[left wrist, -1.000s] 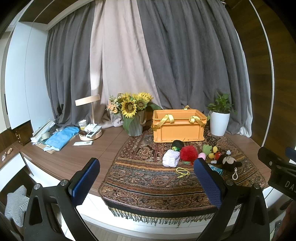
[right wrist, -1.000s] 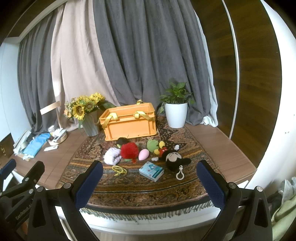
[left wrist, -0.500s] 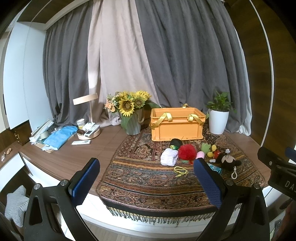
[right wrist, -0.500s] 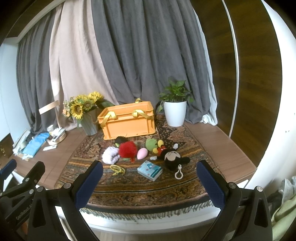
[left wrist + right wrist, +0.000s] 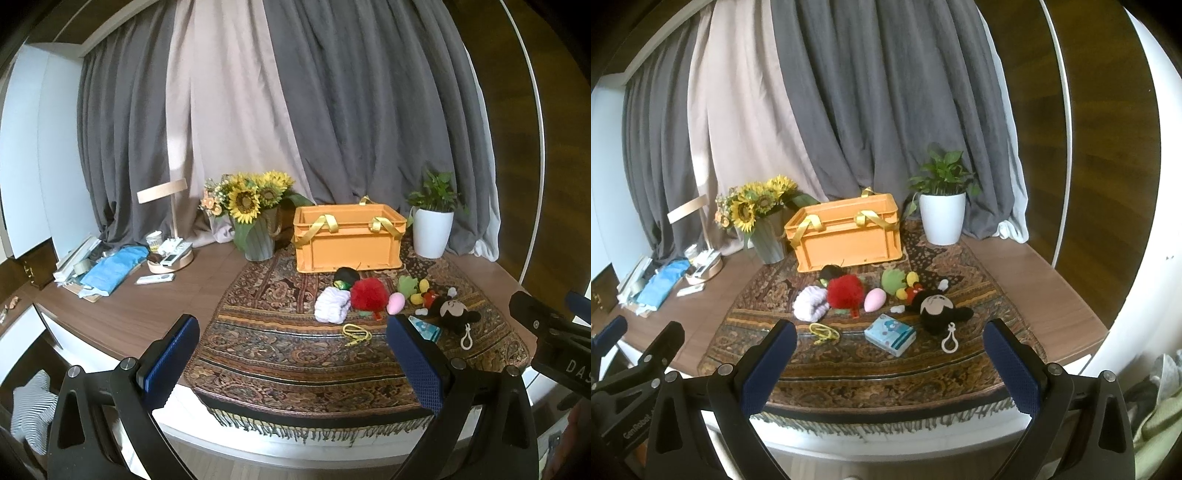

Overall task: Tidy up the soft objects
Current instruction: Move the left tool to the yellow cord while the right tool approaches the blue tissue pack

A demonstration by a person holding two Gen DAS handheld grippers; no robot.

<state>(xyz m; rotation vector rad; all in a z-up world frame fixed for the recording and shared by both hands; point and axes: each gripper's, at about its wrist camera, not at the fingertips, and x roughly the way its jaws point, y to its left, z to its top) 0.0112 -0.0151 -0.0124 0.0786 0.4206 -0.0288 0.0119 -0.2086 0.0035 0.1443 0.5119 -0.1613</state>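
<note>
Soft toys lie in a row on a patterned rug [image 5: 871,365]: a white roll [image 5: 809,303], a red pompom [image 5: 846,291], a pink egg [image 5: 875,298], a green plush [image 5: 892,280], and a black mouse doll [image 5: 936,308]. An orange crate [image 5: 847,236] with yellow handles stands behind them. In the left wrist view the crate [image 5: 347,240], the red pompom [image 5: 369,293] and the mouse doll [image 5: 452,312] show too. My left gripper [image 5: 295,358] and right gripper [image 5: 892,362] are both open and empty, held before the table's front edge.
A sunflower vase [image 5: 764,229] stands left of the crate and a white plant pot [image 5: 942,221] to its right. A blue tissue pack [image 5: 890,334], a yellow cord [image 5: 823,332], and clutter with a lamp [image 5: 162,258] lie around.
Both grippers have drawn a little nearer to the table and tilted up slightly. The objects have not moved.
</note>
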